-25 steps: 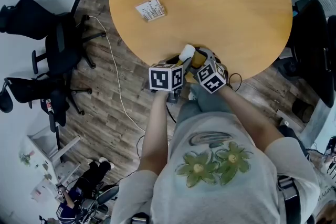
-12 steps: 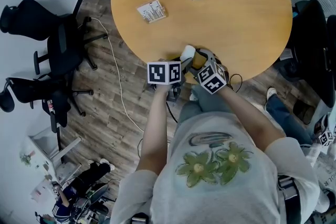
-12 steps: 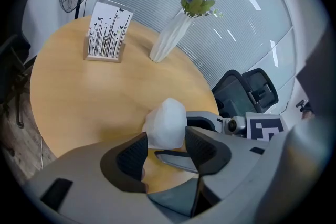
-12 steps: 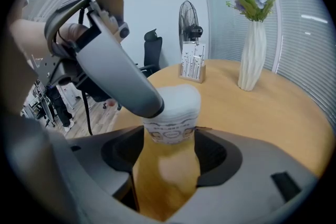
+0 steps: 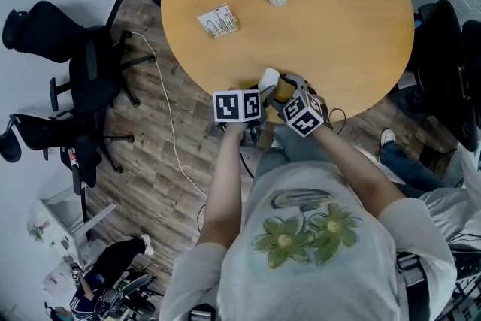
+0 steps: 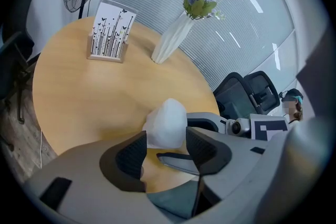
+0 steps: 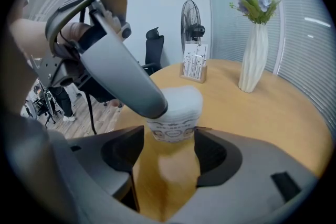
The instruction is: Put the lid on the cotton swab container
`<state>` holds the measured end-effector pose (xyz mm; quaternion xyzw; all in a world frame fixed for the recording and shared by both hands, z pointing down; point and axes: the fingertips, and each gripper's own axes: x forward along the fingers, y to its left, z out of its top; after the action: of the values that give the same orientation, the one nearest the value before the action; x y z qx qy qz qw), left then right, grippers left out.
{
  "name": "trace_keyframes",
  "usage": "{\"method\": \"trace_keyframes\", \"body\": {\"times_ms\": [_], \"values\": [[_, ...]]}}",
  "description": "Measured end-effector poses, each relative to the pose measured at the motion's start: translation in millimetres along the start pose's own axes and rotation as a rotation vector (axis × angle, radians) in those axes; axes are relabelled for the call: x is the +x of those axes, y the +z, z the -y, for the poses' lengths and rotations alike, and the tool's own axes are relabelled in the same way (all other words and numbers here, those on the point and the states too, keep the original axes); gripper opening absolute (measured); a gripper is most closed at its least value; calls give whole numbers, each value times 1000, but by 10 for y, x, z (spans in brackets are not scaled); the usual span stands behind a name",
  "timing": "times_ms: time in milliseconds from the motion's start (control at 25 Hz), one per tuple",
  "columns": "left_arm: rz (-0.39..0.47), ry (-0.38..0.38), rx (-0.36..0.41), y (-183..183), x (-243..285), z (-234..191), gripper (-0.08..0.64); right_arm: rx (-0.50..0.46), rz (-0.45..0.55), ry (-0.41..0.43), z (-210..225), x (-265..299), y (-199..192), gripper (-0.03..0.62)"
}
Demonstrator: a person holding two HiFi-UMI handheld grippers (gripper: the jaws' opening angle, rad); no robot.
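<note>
wooden round table (image 5: 338,26), and at its near edge the cotton swab container (image 7: 170,131) sits between the two grippers. since a second ago the left gripper (image 6: 167,138) has eased off: its jaws are opening, the white lid (image 6: 167,124) between the pad tips with nothing pressing on it. its marker cube (image 5: 237,105) has shifted a little to the right in the head view. a shoe (image 5: 388,137) and a trouser leg have also come into the floor on the right, where there was nobody before.

the right gripper (image 7: 169,140) clamps wide round the container's amber body, as it did. the container stands about upright, long axis roughly parallel to the vase (image 7: 253,55), lid end up; the lid caps the top. one grey finger of the left gripper touches the lid's upper left side.

a printed band runs round the container just under the lid, too small to read. the standing card (image 6: 109,31) beyond shows thin black stems and butterflies; no words can be made out.
</note>
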<state>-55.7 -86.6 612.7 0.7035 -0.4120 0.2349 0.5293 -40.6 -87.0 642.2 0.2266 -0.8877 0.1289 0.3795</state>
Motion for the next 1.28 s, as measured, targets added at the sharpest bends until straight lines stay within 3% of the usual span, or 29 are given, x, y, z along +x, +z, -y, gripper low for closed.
{"method": "trace_keyframes", "body": {"times_ms": [120, 280, 600, 800, 920, 1000, 1040, 1120, 1280], "values": [[1, 7, -13, -8, 9, 0, 250, -1, -3, 1, -6, -39, -5, 310], [12, 47, 29, -18, -19, -7, 258, -6, 7, -5, -32, -101, 26, 310], [118, 81, 90, 62, -300, 64, 256, 45, 73, -45, -20, -338, 167, 268], [180, 97, 215, 107, -537, 223, 252, 65, 120, -55, -71, -536, 269, 244], [203, 109, 313, 100, -648, 349, 189, 84, 165, -59, -124, -692, 360, 234], [221, 121, 358, 91, -709, 410, 188, 93, 193, -68, -158, -798, 421, 198], [237, 134, 373, 94, -746, 427, 186, 94, 201, -73, -178, -850, 446, 198], [285, 175, 391, 116, -842, 438, 105, 87, 224, -78, -227, -949, 510, 156], [378, 248, 406, 118, -1037, 475, 24, 69, 260, -93, -301, -1131, 564, 96]]}}
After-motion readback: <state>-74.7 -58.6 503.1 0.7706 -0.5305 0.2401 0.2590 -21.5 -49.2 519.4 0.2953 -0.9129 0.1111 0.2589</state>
